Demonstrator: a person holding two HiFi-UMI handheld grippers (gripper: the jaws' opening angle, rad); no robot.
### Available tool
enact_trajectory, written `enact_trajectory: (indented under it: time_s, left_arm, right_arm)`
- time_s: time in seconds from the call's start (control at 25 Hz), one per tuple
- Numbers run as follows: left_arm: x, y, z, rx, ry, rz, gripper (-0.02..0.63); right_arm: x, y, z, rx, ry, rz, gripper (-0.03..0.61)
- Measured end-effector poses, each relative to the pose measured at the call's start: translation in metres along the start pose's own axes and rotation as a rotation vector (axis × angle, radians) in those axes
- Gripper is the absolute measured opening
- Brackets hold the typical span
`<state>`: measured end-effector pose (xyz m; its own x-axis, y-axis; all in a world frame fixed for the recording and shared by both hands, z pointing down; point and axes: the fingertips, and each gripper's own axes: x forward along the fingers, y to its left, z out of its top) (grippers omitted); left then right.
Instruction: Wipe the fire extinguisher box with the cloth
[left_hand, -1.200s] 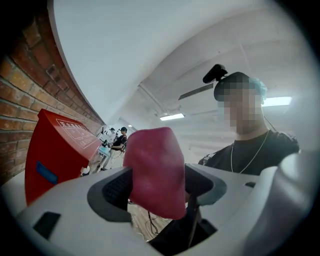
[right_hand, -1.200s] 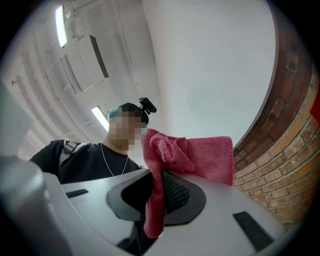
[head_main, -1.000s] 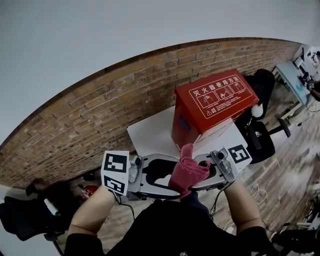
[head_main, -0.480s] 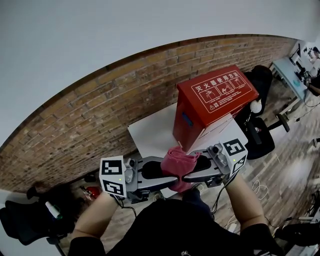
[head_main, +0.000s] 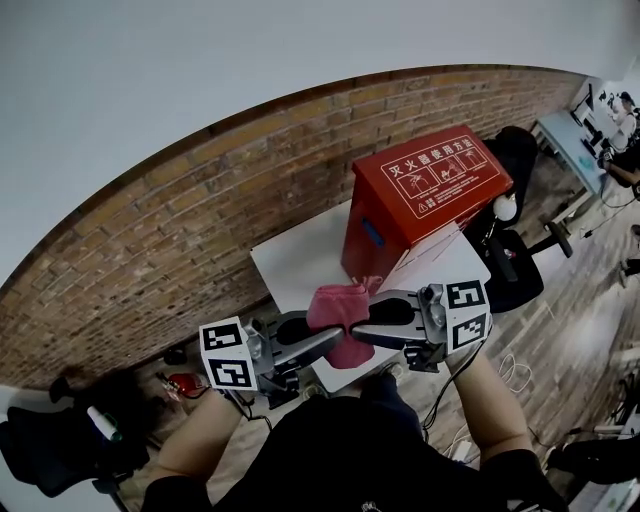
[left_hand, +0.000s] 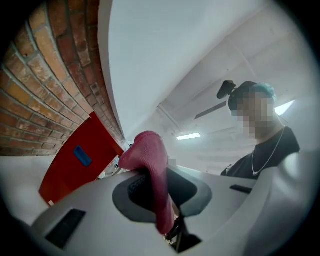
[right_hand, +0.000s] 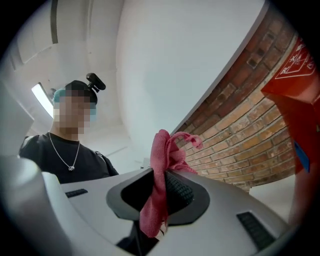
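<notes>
Two tools grip one cloth (head_main: 338, 304): right tool (head_main: 359, 324), and left tool (head_main: 334, 341), jaws just closing on it; one red box (head_main: 425, 190).

One fire extinguisher box (head_main: 430, 190), one cloth (head_main: 338, 305), one table (head_main: 300, 262), two grippers (head_main: 334, 341) (head_main: 357, 329).

The left gripper (left_hand: 152, 172), its jaws having just been closing, pinches a pink cloth (left_hand: 149, 150) just right of the red fire extinguisher box (left_hand: 70, 167); a person (left_hand: 272, 150) in a dark shirt appears farther right of it.
</notes>
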<state>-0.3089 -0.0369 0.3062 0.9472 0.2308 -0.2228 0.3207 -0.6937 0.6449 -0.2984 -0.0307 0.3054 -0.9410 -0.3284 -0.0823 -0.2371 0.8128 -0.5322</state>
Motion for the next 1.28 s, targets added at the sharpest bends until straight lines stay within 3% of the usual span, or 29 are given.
enact_trajectory:
  time_s: [0.24,0.4,0.56,0.8,0.96,1.04,1.28]
  left_arm:
    - [-0.016,0.013,0.008,-0.083,-0.131,0.006,0.080]
    - [-0.023,0.021,0.015,-0.114,-0.201,0.005,0.078]
    - [-0.021,0.033,0.016,-0.171,-0.245,0.003,0.077]
    - [-0.007,0.058,0.018,-0.279,-0.315,0.008,0.075]
    - [0.018,0.074,0.014,-0.380,-0.301,0.012,0.075]
    - [0.031,0.081,0.017,-0.390,-0.295,0.028,0.075]
    - [0.049,0.108,0.033,-0.408,-0.413,0.113,0.074]
  right_arm:
    - [-0.017,-0.022,0.002,0.018,-0.062,-0.146,0.118]
    - [-0.047,-0.035,0.016,-0.002,-0.160,-0.290,0.119]
    - [-0.084,-0.032,0.045,-0.121,-0.281,-0.444,0.113]
    - [-0.136,-0.023,0.093,-0.341,-0.323,-0.661,0.030]
    - [-0.160,-0.028,0.123,-0.428,-0.278,-0.712,0.023]
    - [-0.166,-0.033,0.138,-0.477,-0.230,-0.719,0.022]
    - [-0.175,-0.070,0.185,-0.653,-0.046,-0.708,0.021]
